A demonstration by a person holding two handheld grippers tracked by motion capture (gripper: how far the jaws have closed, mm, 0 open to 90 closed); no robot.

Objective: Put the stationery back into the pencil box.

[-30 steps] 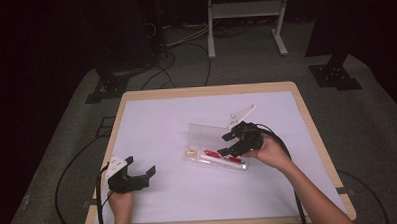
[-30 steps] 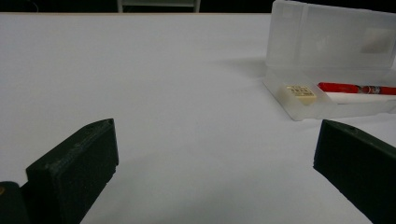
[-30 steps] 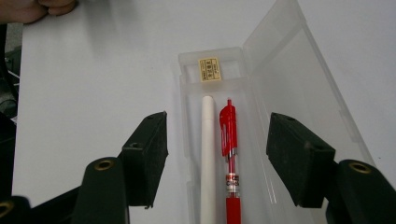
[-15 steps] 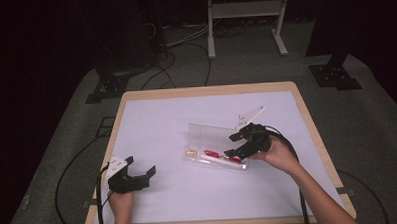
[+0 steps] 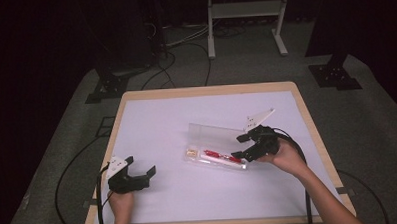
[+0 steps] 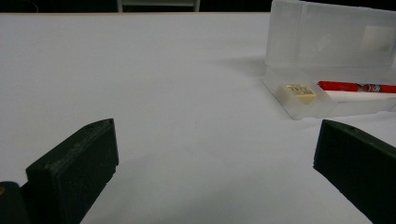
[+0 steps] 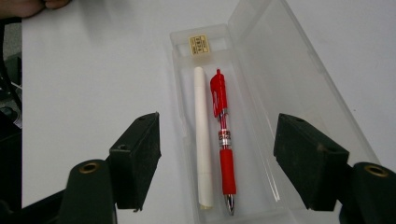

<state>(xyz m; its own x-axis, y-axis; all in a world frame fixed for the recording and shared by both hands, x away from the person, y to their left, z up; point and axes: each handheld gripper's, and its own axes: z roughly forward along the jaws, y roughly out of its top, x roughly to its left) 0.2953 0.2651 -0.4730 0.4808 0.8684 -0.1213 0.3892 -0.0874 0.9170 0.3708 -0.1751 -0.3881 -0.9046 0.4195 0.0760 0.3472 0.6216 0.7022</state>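
My right gripper (image 7: 217, 154) jaws just opening, empty, over red pen (image 7: 222, 135) in open pencil case (image 7: 299, 93); left gripper (image 5: 138, 176) jaws apart, parked.

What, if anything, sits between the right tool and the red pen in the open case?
Nothing visible. The right tool hangs open above the clear case, whose lid is swung back; the red pen lies uncovered beside a white stick, with an eraser at the far end.
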